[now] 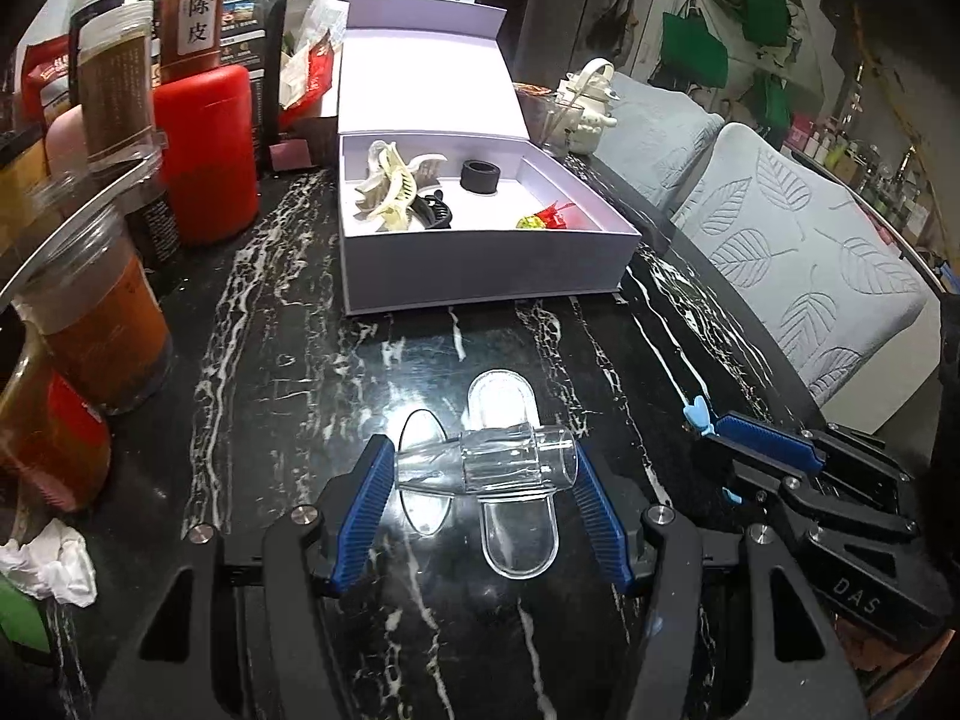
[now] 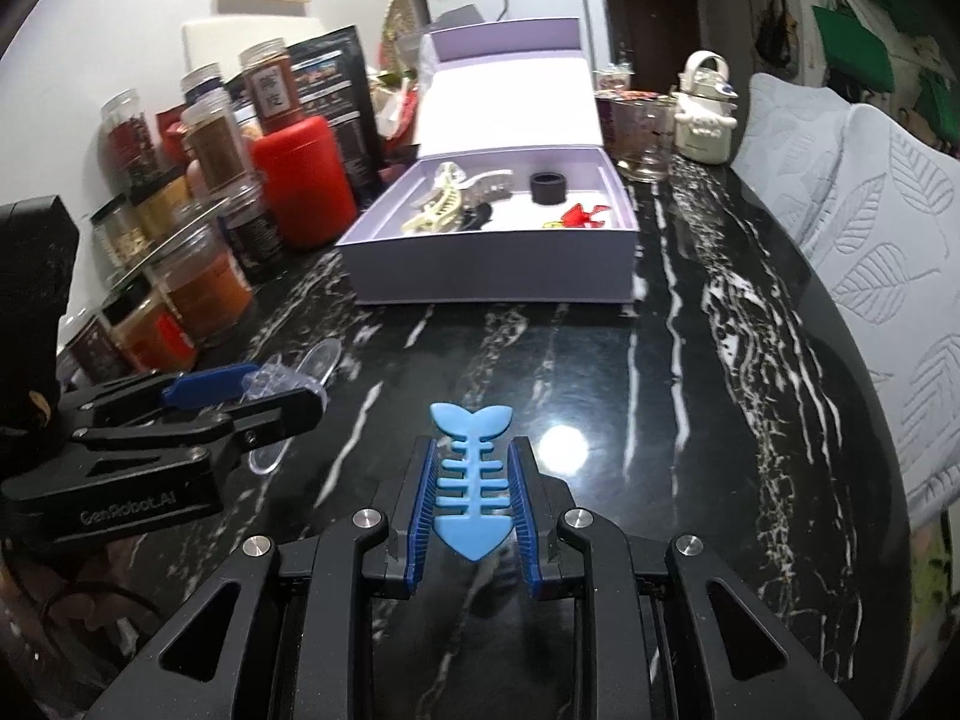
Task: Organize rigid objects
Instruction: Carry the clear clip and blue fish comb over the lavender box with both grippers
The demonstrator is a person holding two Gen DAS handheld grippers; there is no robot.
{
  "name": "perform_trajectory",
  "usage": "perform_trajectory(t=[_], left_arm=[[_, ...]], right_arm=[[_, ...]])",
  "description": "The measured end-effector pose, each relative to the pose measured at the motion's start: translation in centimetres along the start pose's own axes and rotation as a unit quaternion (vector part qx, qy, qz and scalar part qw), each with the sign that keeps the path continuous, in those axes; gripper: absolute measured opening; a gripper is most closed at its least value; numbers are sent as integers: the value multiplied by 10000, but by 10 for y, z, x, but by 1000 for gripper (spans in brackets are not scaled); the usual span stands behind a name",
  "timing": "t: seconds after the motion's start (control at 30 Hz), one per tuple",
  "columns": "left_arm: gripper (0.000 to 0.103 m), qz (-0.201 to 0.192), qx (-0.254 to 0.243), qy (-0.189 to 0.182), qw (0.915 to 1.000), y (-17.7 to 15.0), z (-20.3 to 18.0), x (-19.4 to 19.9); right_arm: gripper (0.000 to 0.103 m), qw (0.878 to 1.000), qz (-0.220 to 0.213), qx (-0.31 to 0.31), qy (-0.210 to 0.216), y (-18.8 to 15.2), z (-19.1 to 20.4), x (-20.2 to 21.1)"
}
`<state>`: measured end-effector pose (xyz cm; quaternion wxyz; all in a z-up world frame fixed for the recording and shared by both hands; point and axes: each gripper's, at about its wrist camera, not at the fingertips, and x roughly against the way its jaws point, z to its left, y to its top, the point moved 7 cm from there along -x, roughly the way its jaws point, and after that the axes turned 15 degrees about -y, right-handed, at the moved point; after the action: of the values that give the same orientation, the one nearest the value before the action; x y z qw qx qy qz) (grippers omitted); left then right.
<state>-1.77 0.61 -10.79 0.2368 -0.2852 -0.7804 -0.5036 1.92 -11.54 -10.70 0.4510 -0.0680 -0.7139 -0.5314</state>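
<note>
My left gripper [image 1: 480,447] is shut on a clear plastic hair clip [image 1: 510,456], held crosswise between the blue pads just above the black marble table [image 1: 288,360]. My right gripper [image 2: 474,444] is shut on a light-blue fishbone clip [image 2: 471,486] whose tail points forward. Each gripper shows in the other's view: the right gripper [image 1: 714,426] to the right, the left gripper [image 2: 282,384] to the left. Ahead of both stands an open lavender box [image 1: 480,264] [image 2: 492,276] with its lid up. Inside lie cream claw clips [image 1: 390,186], a black clip [image 1: 435,213], a black ring [image 1: 480,177] and a red piece [image 1: 555,217].
Spice jars [image 1: 114,84], a red canister [image 1: 207,150] and dark snack bags [image 1: 252,36] crowd the table's left side. A crumpled tissue [image 1: 51,564] lies at the near left. A white ceramic pot [image 2: 705,114] and a glass [image 2: 648,138] stand behind the box. Leaf-patterned chair covers [image 1: 798,234] line the right edge.
</note>
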Motion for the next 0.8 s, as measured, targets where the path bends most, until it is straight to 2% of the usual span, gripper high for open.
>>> perform_trajectory(t=[0.23, 0.47, 0.63, 0.8], left_arm=[[60, 57, 4, -21, 10000, -2, 6, 2], [60, -97, -20, -36, 9999, 7, 4, 10], [60, -244, 1, -29, 9997, 15, 3, 13], [60, -188, 75, -103, 9997, 16, 4, 5]], right_arm=[[24, 9998, -71, 87, 138, 3, 15, 6], [24, 9993, -174, 237, 241, 10, 24, 12], [24, 9986, -319, 247, 354, 19, 23, 17], [24, 9985, -285, 215, 418, 23, 21, 14]])
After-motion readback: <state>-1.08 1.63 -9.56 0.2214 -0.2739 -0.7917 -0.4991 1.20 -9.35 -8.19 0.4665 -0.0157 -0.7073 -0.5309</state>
